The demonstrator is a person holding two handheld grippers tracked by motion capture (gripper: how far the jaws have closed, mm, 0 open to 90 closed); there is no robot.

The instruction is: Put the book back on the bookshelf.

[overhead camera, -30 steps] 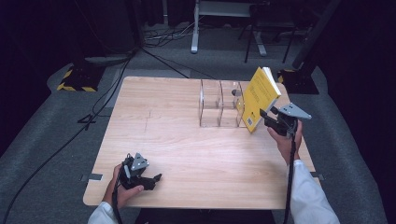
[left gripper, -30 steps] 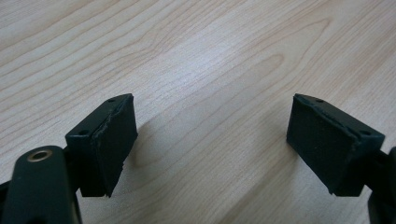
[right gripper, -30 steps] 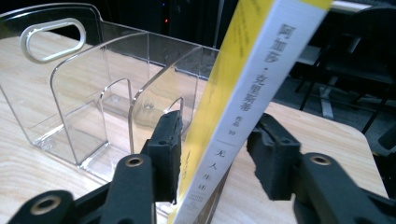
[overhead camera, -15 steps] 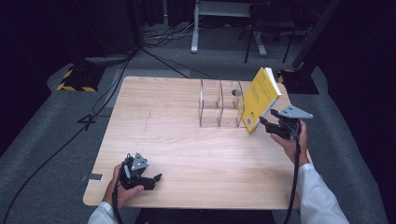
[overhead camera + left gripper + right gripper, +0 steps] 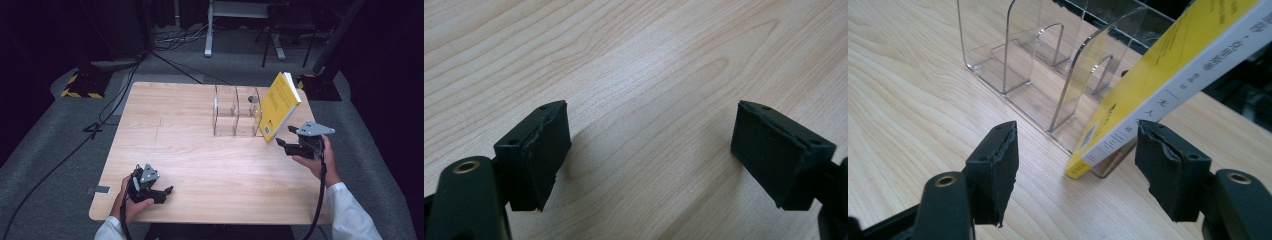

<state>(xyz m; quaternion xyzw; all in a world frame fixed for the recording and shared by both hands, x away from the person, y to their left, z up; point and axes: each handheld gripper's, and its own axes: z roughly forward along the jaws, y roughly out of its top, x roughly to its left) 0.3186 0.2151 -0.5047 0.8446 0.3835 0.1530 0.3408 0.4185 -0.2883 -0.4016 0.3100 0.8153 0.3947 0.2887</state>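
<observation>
1. Your left gripper [image 5: 150, 186] sits at the near left corner of the counter [image 5: 190, 150], held low over the bare wood. Its fingers [image 5: 541, 152] stand wide apart with nothing between them; in the left gripper view the black pads look square-edged and matte, with small screw holes along the top.
2. The counter is pale wood with a long flowing grain, rectangular with rounded corners.
3. Your right gripper [image 5: 291, 144] is at the right side of the counter, pointing left toward the book. Its fingers [image 5: 995, 170] have just been opening and now stand wide, with nothing pressed between the pads. In the right gripper view the pad edges look rough and slightly frayed.
4. The yellow book [image 5: 279, 105] stands just beyond those fingers, free of them. It is tilted, its bottom corner down on the counter and its cover leaning against the right end of the clear rack [image 5: 235, 112].
5. The book is a thick paperback with a bright yellow cover and a white spine [image 5: 1193, 70]. The spine carries small dark characters that I cannot read reliably. A barcode label sits low on the cover near the bottom corner.
6. The rack is clear plastic, with upright dividers that have rounded tops and form open slots. It stands at the far middle of the counter.
7. Beyond the counter lie grey carpet, black cables and a yellow-and-black striped base [image 5: 80, 86].
</observation>
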